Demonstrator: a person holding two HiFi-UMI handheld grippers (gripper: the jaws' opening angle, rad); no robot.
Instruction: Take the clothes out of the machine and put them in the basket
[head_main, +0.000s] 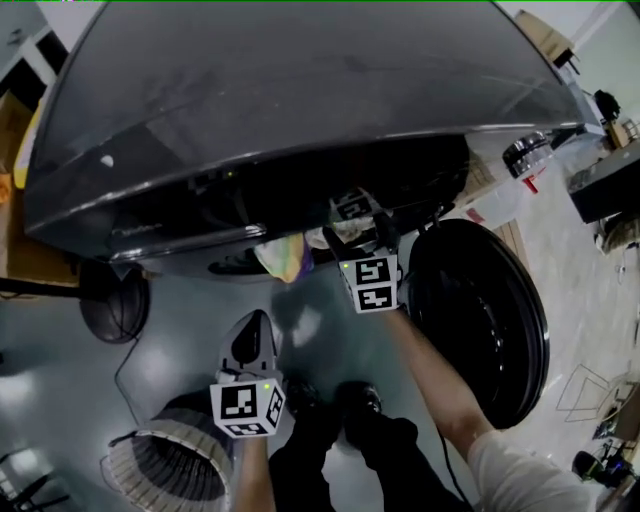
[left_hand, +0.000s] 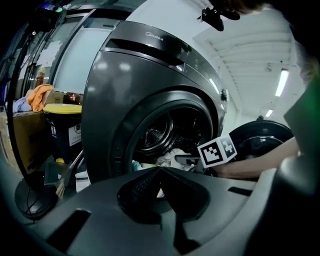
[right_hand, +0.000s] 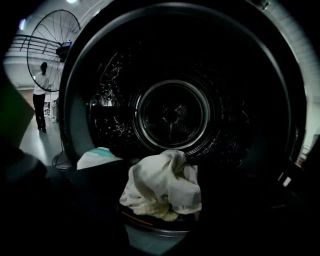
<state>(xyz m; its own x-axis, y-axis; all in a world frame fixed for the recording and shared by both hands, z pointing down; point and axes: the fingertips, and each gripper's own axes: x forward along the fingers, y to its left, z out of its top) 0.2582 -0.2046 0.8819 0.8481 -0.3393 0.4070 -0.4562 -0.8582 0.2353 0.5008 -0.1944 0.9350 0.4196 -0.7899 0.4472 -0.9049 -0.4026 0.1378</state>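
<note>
The dark grey washing machine (head_main: 250, 120) fills the top of the head view, its round door (head_main: 480, 320) swung open to the right. A white cloth (right_hand: 162, 187) lies bunched at the drum's lip, and a pale striped cloth (right_hand: 97, 156) rests left of it. A pastel cloth (head_main: 285, 258) hangs out of the opening. My right gripper (right_hand: 160, 172) is open at the drum mouth, one jaw on each side of the white cloth, with no visible squeeze. My left gripper (head_main: 255, 322) hangs lower in front of the machine, shut and empty. The white ribbed basket (head_main: 165, 460) stands on the floor at lower left.
A dark round fan (head_main: 115, 305) stands on the floor left of the machine. A yellow-lidded bin (left_hand: 62, 127) and a cardboard box with an orange cloth (left_hand: 39, 95) sit further left. A person (right_hand: 40, 95) stands far off by a large wheel-shaped fan. My shoes (head_main: 340, 400) are below the grippers.
</note>
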